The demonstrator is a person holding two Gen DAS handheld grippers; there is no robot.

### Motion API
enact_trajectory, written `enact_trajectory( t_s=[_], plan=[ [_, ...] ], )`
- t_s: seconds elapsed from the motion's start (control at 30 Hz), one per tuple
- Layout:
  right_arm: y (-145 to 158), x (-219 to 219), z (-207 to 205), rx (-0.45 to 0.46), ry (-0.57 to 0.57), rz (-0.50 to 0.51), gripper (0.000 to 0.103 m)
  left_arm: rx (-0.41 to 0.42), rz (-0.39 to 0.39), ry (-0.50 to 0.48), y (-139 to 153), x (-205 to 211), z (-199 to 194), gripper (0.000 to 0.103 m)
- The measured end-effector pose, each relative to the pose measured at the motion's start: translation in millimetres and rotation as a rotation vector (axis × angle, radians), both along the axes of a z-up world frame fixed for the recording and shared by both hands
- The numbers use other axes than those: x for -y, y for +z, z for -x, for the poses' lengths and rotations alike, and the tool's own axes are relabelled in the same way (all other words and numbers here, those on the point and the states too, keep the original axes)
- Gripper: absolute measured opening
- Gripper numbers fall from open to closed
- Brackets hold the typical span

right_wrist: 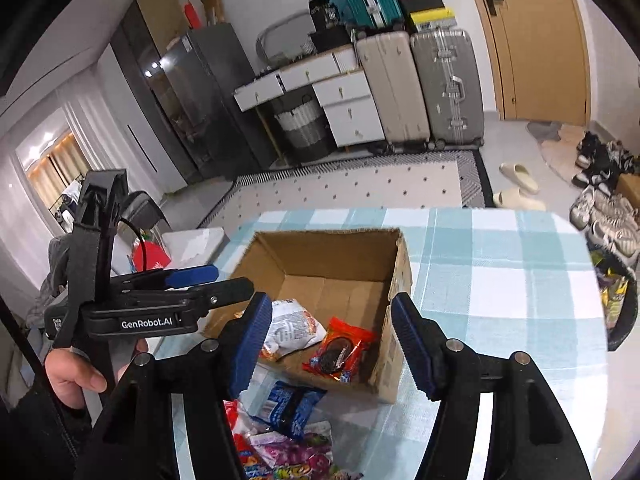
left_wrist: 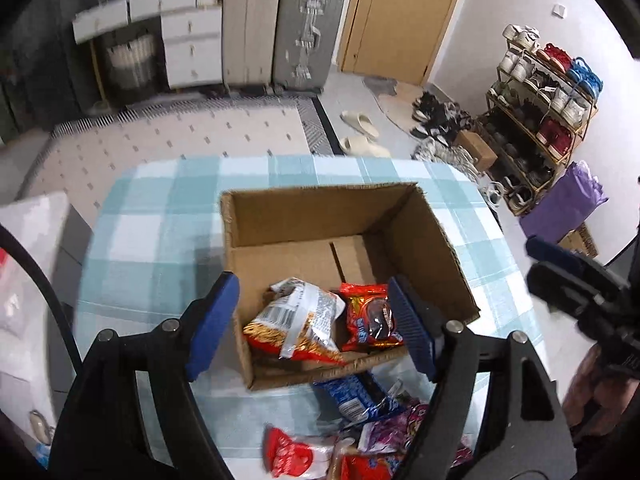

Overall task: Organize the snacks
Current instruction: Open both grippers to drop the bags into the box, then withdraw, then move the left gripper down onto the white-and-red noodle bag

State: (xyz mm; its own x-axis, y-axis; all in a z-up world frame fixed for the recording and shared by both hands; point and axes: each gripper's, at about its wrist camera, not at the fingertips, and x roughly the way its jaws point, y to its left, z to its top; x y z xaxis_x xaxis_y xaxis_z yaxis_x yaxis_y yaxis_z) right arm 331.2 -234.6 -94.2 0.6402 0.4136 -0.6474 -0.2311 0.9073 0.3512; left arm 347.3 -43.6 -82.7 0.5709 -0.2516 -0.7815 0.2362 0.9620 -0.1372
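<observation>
- My left gripper point(left_wrist: 312, 328) hangs spread above the near end of the cardboard box point(left_wrist: 304, 216), low in the frame's middle; nothing sits between its blue pads point(left_wrist: 214, 326).
- My right gripper point(right_wrist: 332, 344) is spread too and pinches nothing, poised over the box's near right corner.
- Two snacks already lie in the box: a white-and-gold crinkly bag point(left_wrist: 296, 320) on the left, a small red cookie packet point(left_wrist: 370, 318) beside it, edges touching or nearly so.
- The rest wait on the checked tablecloth point(left_wrist: 160, 220) along the bottom edge: a blue packet point(left_wrist: 352, 396) just outside the box wall, then a pink-purple bag point(right_wrist: 288, 452) and a red-and-white pouch point(left_wrist: 292, 454), partly overlapping.
- I judge all of these light, soft and slippery, with air inside and brittle contents, so a hard squeeze would likely crush biscuits.
- I'd pinch the blue packet at its crimped end seal, where the film is flat and stiffer.
- A grip across a puffy middle may slide off.
</observation>
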Motion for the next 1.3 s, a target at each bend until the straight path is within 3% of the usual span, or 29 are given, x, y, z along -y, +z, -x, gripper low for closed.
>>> enact_trajectory(
  t_s=[0.27,0.43,0.5,0.6,0.8,0.93,0.97,1.3],
  plan=[
    [45.2,-0.1,66.2,0.182,0.0,-0.02,0.068,0.218,-0.095,-0.008,52.5,1.5,78.8,0.081],
    [70.8,-16.3,123.7,0.31,0.035,0.009,0.078,0.282,-0.069,-0.016,77.7,-3.5,130.2,0.081],
    [76.9,-19.5,150.2,0.364,0.038,0.003,0.09,0.292,-0.06,-0.012,84.0,-6.0,147.4,0.082],
    [81.1,-24.7,189.9,0.429,0.047,0.0,0.091,0.323,-0.047,0.003,91.5,-11.3,175.4,0.082],
    [78.9,-30.8,249.0,0.484,0.036,0.002,0.096,0.399,-0.038,0.021,95.6,-20.0,229.0,0.087],
    [78.5,-31.5,279.2,0.515,0.013,0.011,0.099,0.454,-0.045,0.04,91.6,-26.1,272.3,0.103],
    [78.0,-29.9,287.8,0.521,0.003,0.007,0.101,0.462,-0.04,0.043,90.5,-28.0,280.3,0.103],
    [58.0,-21.9,327.3,0.505,-0.026,0.03,0.101,0.408,-0.025,0.037,53.8,-40.1,337.3,0.103]
  ],
)
